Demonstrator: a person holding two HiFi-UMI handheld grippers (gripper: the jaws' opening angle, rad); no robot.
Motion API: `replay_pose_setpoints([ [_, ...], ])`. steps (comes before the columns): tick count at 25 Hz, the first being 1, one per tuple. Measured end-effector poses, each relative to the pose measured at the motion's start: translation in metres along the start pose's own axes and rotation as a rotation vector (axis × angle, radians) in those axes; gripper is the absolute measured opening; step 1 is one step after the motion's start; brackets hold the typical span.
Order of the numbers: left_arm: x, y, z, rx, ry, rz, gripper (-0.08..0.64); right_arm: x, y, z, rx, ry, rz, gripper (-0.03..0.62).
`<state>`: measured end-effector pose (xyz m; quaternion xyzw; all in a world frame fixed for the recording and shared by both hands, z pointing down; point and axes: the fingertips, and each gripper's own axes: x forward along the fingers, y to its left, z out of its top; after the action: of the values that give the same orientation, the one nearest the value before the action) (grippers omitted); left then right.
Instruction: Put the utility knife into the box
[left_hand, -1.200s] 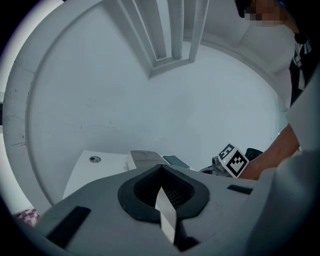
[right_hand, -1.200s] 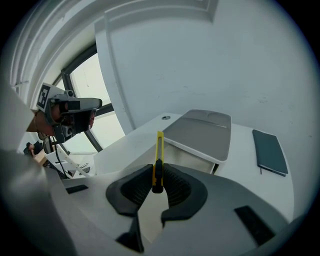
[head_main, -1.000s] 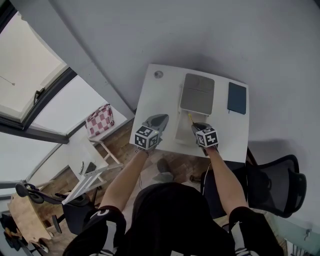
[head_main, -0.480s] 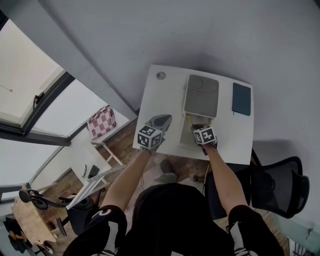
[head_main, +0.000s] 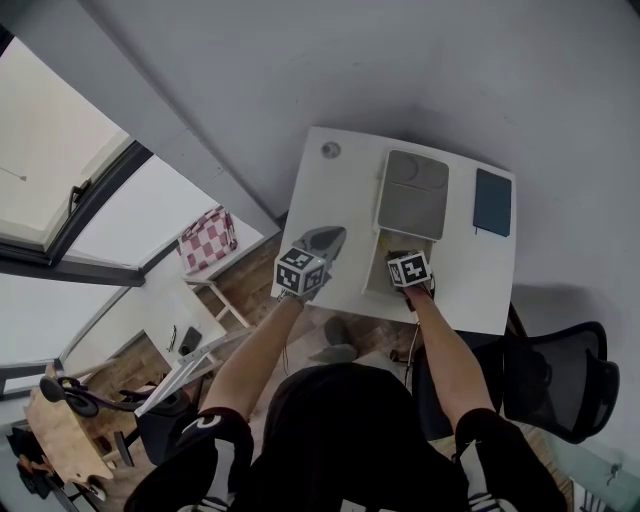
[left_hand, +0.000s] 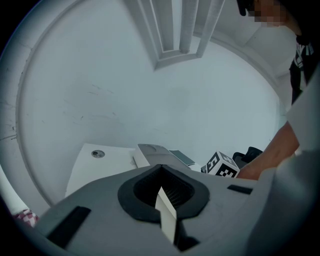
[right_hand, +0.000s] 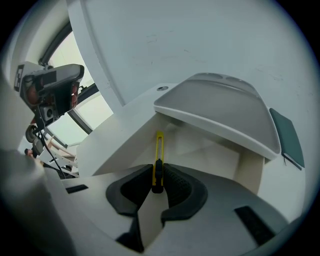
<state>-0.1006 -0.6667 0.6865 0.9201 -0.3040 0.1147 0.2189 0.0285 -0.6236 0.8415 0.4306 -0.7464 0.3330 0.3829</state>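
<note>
The yellow utility knife (right_hand: 158, 159) is pinched upright between the black pads of my right gripper (right_hand: 158, 176), which is shut on its dark slider end. The blade end points into the open white box (right_hand: 206, 145), under its raised grey lid (right_hand: 220, 112). In the head view my right gripper (head_main: 397, 257) hovers over the box's base (head_main: 376, 282), in front of the lid (head_main: 413, 193). My left gripper (head_main: 322, 241) hangs over the bare table to the box's left. Its jaws (left_hand: 160, 167) are shut on nothing.
The white table (head_main: 330, 215) stands against a grey wall and has a round grommet (head_main: 331, 150) at its far left corner. A dark blue notebook (head_main: 492, 202) lies right of the box. A black chair (head_main: 560, 385) sits at the lower right.
The head view has shifted. My right gripper with the knife has moved slightly left over the box's base. The left gripper has kept its place beside the box.
</note>
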Motion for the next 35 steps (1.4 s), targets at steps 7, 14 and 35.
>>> replay_pose_setpoints([
  [7,-0.001,0.002,-0.003,-0.004,0.008,0.007,0.025,0.007,-0.001,0.001,0.009,0.005,-0.013,0.081],
  [14,-0.011,-0.007,0.000,-0.003,-0.002,0.022,0.025,-0.013,0.002,0.010,0.033,-0.063,-0.007,0.129],
  [35,-0.045,-0.103,0.041,0.083,-0.119,0.127,0.025,-0.191,-0.001,0.048,-0.043,-0.497,0.001,0.084],
])
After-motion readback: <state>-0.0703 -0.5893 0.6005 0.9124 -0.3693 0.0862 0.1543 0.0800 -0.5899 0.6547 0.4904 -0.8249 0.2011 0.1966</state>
